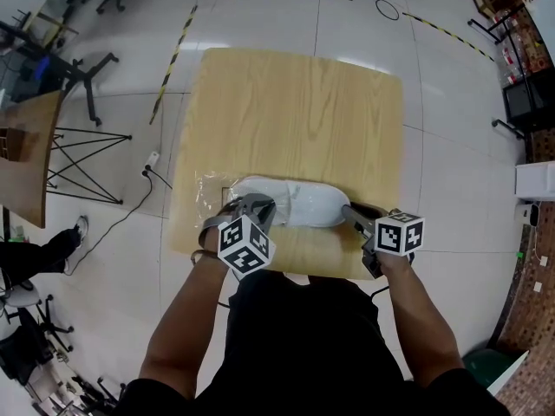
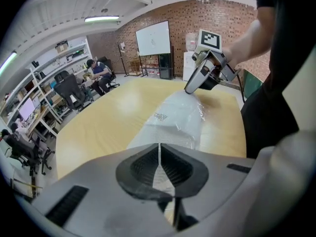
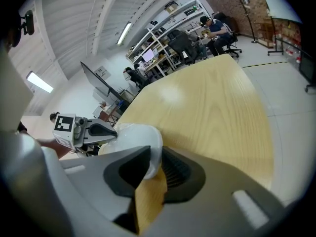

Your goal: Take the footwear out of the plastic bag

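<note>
Left gripper (image 1: 251,206) clamping shut on thin film of plastic bag (image 1: 211,194) at bag's left end. Right gripper (image 1: 349,212) pinching rounded right end of white shoe (image 1: 299,203), jaws standing partway apart around it. Shoe lying crosswise inside clear bag, resting near front edge of wooden table (image 1: 295,102). Yellow-black tape (image 1: 173,55) running along floor beyond.
</note>
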